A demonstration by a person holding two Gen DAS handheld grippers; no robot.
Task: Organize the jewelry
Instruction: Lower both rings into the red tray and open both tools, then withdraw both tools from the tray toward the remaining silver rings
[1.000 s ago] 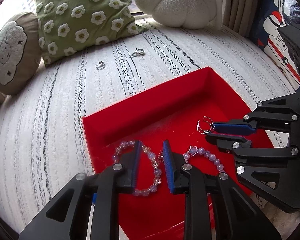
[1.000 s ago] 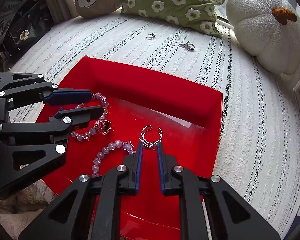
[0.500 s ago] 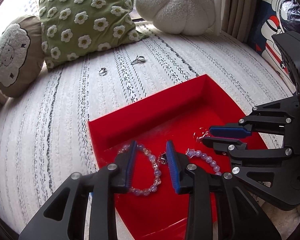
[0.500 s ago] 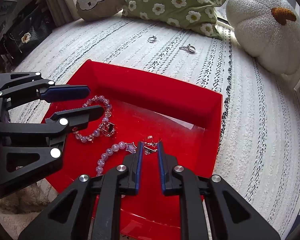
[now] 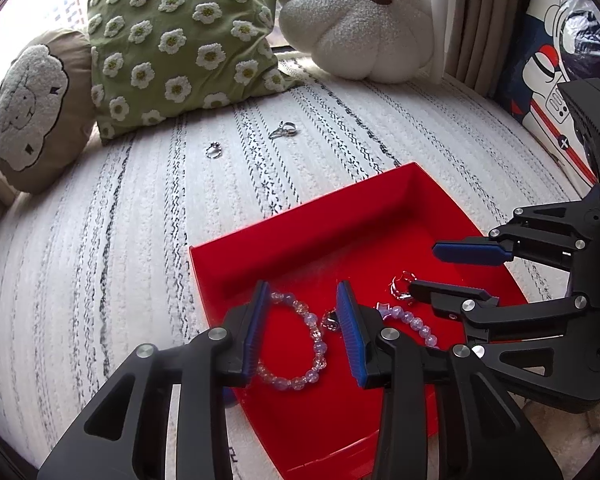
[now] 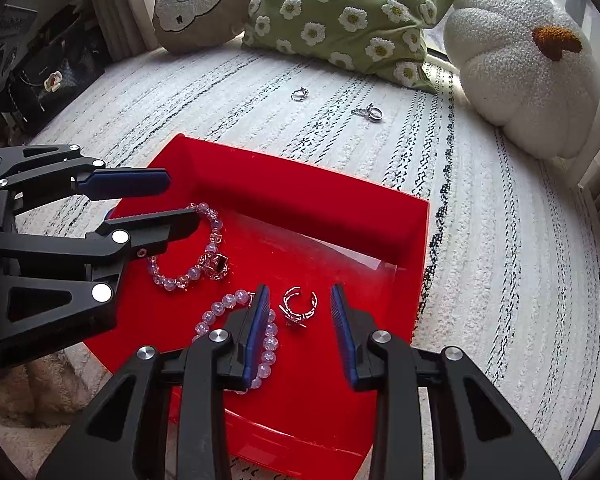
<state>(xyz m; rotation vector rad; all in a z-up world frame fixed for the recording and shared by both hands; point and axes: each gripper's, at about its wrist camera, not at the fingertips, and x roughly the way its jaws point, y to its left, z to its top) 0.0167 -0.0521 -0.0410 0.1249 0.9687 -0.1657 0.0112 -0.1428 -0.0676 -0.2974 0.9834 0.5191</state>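
A red tray (image 5: pixel 308 232) (image 6: pixel 300 184) lies on the white rug. In it rest a closed bead bracelet (image 5: pixel 314 336) (image 6: pixel 212 240), a second bead strand with a star (image 5: pixel 412 320) (image 6: pixel 220 312) and a silver open ring (image 6: pixel 298 306) (image 5: pixel 400 286). My left gripper (image 5: pixel 302 304) (image 6: pixel 176 198) hovers over the bracelet, its jaws opening, pads clear of the beads. My right gripper (image 6: pixel 298 300) (image 5: pixel 424 268) stands over the ring, jaws opening; the ring lies loose on the tray floor between them. Two more silver rings (image 5: pixel 214 150) (image 5: pixel 284 130) lie on the rug beyond the tray.
A green daisy cushion (image 5: pixel 180 40), a sheep cushion (image 5: pixel 28 100) and a white pumpkin cushion (image 5: pixel 356 24) line the far side of the rug. A dark bag (image 6: pixel 48 84) sits at the left in the right wrist view. A printed panel (image 5: pixel 560 60) stands at the right.
The right jaws opened and the silver ring dropped from them onto the tray floor. The left jaws spread wider above the bead bracelet. Both hands stayed about where they were.
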